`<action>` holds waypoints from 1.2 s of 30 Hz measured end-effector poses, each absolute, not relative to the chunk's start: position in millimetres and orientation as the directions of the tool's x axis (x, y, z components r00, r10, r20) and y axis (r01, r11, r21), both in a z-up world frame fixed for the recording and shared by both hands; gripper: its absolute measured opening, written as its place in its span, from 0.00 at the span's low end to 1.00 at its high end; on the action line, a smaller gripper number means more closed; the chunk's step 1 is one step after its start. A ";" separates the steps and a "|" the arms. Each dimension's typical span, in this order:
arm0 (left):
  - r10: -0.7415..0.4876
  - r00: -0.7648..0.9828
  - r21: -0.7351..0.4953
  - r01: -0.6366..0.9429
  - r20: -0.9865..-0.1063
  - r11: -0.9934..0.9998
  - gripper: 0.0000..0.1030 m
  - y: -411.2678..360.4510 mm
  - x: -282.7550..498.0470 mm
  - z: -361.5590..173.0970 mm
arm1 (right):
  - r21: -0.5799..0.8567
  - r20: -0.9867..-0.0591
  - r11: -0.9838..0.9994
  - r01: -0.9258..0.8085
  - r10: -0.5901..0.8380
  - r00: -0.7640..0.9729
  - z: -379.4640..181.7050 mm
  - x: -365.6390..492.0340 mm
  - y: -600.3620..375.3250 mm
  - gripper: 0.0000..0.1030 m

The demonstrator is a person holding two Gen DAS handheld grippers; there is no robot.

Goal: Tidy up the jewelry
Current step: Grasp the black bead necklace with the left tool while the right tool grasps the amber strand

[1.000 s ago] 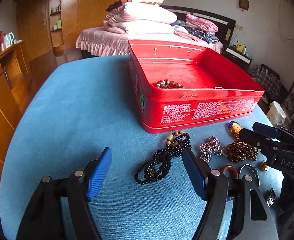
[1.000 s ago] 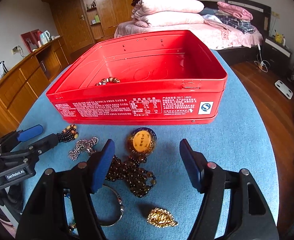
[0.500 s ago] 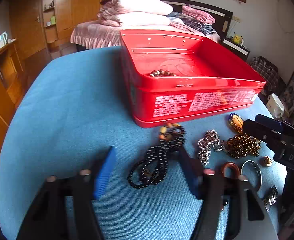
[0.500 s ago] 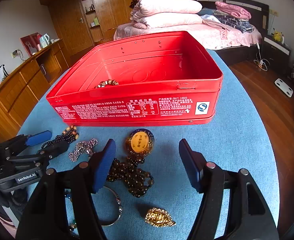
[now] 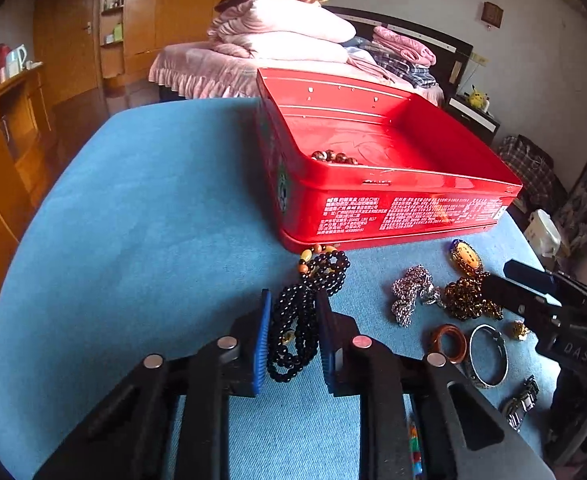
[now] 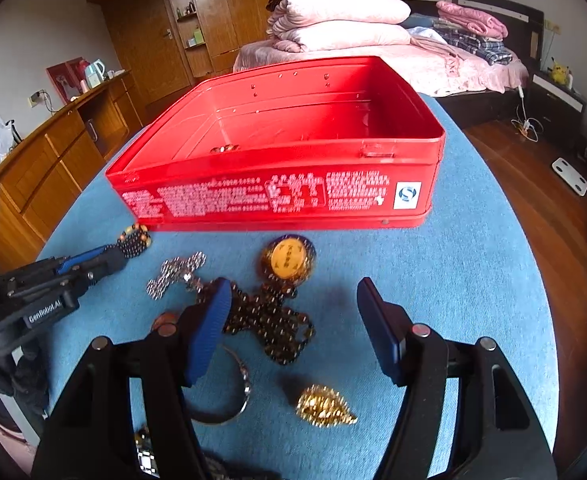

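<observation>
Two grippers angle down over the blue counter (image 5: 141,216) in front of the red tin (image 5: 397,208). Left gripper (image 5: 293,320): jaws just closing, now narrow, with the black bead necklace (image 5: 297,320) between the pads. Right gripper (image 6: 293,316): jaws wide, holding nothing, poised above the brown bead necklace (image 6: 269,320). One bracelet (image 5: 333,157) lies inside the tin.
</observation>
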State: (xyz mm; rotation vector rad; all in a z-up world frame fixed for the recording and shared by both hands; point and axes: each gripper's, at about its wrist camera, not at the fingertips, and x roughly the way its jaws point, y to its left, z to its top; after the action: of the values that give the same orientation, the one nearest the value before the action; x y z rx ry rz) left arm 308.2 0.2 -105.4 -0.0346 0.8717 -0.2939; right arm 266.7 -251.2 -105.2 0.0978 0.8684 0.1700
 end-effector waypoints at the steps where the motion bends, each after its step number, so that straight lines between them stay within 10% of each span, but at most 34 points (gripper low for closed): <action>1: -0.271 0.604 -0.155 0.238 -0.749 0.959 0.21 1.0 305.9 -104.9 | 0.153 -0.753 0.982 -0.112 0.190 0.630 -106.2 263.9 -250.5 0.62; 16: -0.262 0.589 -0.160 0.220 -0.764 0.962 0.21 1.7 298.3 -111.2 | 0.117 -0.780 0.980 -0.159 0.190 0.597 -111.2 260.5 -235.0 0.62; 22: -0.266 0.588 -0.165 0.220 -0.764 0.961 0.22 0.2 297.5 -111.9 | 0.106 -0.784 0.965 -0.240 0.230 0.576 -110.8 265.1 -224.3 0.31; 31: -0.266 0.586 -0.163 0.223 -0.765 0.961 0.25 -0.6 299.5 -113.1 | 0.096 -0.789 0.962 -0.255 0.230 0.570 -112.0 272.1 -215.4 0.47; 36: -0.263 0.586 -0.154 0.230 -0.766 0.961 0.26 -3.7 300.9 -113.7 | 0.099 -0.786 0.964 -0.248 0.229 0.575 -111.6 275.8 -215.6 0.39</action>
State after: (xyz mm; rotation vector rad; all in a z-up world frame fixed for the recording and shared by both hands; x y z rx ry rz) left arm 300.9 -3.7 -113.7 -0.0392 0.8999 -0.2877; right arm 275.8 -215.6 -111.6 -0.0230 0.9168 0.2791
